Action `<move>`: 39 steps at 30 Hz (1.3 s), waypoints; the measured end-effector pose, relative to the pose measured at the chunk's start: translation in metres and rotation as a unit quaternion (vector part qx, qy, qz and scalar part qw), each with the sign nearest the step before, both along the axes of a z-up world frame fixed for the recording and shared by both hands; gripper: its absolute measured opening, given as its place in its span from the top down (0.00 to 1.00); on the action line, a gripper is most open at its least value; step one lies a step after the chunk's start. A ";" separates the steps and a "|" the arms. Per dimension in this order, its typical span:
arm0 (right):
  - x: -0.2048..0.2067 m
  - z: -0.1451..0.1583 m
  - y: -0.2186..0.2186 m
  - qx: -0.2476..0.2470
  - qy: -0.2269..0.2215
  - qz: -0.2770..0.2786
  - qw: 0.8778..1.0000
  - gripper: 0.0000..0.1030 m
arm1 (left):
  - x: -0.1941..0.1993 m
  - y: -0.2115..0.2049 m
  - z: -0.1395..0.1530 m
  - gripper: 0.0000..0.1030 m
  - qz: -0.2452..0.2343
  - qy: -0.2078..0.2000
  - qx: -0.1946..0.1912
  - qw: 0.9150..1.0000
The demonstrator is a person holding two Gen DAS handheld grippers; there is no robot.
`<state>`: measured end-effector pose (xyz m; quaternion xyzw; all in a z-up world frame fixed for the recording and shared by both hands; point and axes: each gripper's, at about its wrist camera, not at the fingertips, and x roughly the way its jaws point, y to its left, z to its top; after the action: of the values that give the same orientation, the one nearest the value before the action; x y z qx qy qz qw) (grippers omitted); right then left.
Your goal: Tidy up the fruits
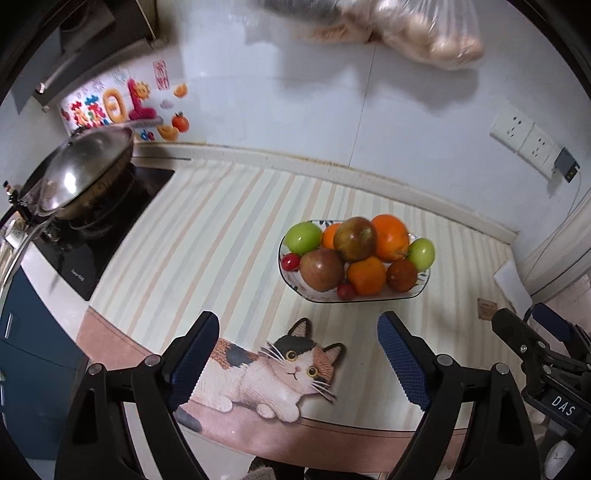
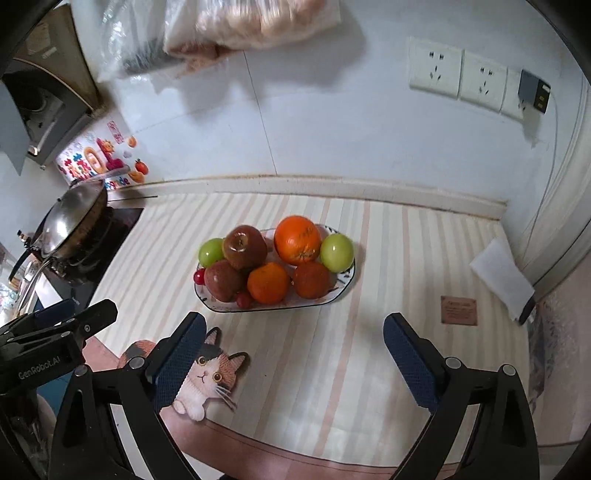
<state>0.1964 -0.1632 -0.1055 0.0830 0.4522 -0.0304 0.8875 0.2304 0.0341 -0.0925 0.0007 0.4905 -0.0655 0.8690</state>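
An oval plate (image 1: 413, 293) (image 2: 343, 286) stands on the striped mat, piled with fruit: two green apples (image 1: 303, 237) (image 2: 336, 252), reddish-brown apples (image 1: 355, 238) (image 2: 245, 246), oranges (image 1: 390, 237) (image 2: 297, 240) and small red cherry tomatoes (image 1: 290, 261) (image 2: 200, 276). My left gripper (image 1: 297, 332) is open and empty, near the mat's front edge, short of the plate. My right gripper (image 2: 293, 332) is open and empty, also short of the plate. Each gripper shows at the edge of the other's view.
A wok with a metal lid (image 1: 83, 166) (image 2: 72, 218) sits on the black hob at left. A cat picture (image 1: 280, 369) marks the mat's front edge. Wall sockets (image 2: 458, 77), a white folded cloth (image 2: 502, 277) and a small brown card (image 2: 458, 311) are at right. Plastic bags (image 2: 236, 26) hang above.
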 end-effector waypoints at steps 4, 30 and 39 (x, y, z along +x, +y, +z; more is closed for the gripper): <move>-0.023 0.025 -0.005 -0.001 -0.017 0.019 1.000 0.04 | -0.028 -0.008 0.024 0.15 0.016 -0.021 -0.002 1.000; -0.177 0.146 -0.013 -0.020 -0.090 0.059 0.994 0.03 | -0.174 -0.017 0.117 0.15 0.030 -0.101 0.009 0.994; -0.183 0.147 -0.014 -0.012 -0.090 0.055 0.994 0.03 | -0.174 -0.016 0.111 0.09 0.028 -0.098 0.002 0.995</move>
<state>0.0135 -0.1768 0.0418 0.0499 0.3738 0.0212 0.9259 0.0568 0.0185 0.0189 -0.0050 0.4028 -0.0399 0.9144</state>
